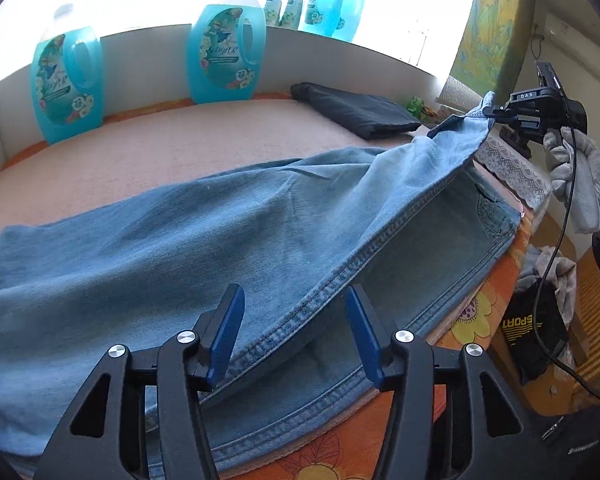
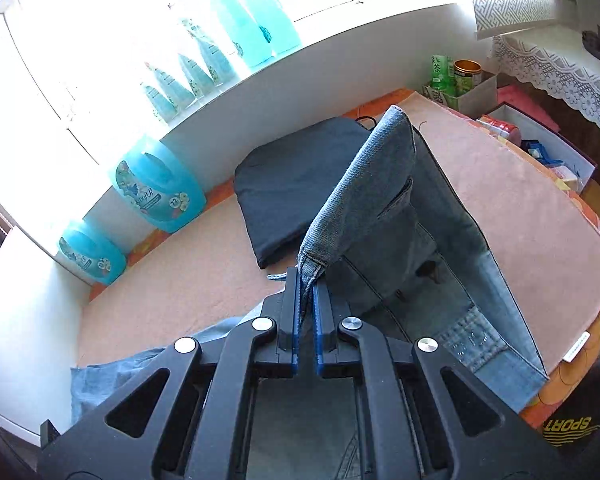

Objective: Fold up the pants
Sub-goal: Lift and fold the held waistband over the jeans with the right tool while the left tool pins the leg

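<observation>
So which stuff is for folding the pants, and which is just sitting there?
For the job: blue jeans, right tongs pinching their waistband, left tongs open over the seam.

Just lying about: blue bottles, folded dark cloth, tea tins, lace cloth.

Jeans (image 1: 204, 240): lower left end cut off by frame edge; folded black garment (image 2: 300, 196) partly hidden, possibly trousers.

"72" on teal bottle (image 1: 228, 46); "SPORT" on black garment (image 1: 534, 328); "DAS" on right gripper (image 1: 494, 112).

left tongs (image 1: 296, 312): jaws apart | right tongs (image 2: 308, 280): clamped, raised
</observation>
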